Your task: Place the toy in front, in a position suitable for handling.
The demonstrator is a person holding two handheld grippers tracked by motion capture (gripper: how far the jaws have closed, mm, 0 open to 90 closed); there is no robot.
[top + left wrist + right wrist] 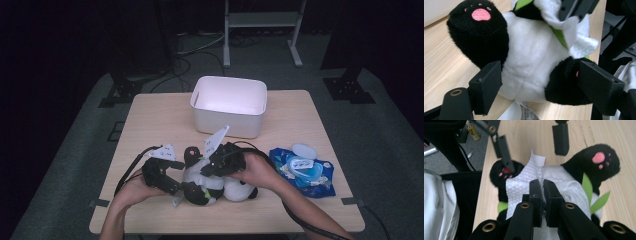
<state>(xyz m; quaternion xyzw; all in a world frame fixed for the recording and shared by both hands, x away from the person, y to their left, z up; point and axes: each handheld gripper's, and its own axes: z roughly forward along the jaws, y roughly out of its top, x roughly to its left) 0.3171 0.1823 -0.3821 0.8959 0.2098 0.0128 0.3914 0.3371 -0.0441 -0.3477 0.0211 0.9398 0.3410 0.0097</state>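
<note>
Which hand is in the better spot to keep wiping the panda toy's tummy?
The right. The right gripper is shut on the white wipe and rests on the panda toy. The left gripper has open jaws around the toy's lower body, so it looks better suited to steadying it.

Plush panda (pixel 207 182) under white wipe (pixel 524 186)

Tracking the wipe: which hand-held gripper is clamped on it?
The right hand-held gripper, shut on the white wipe; the left hand-held gripper stands open around the plush panda.
</note>
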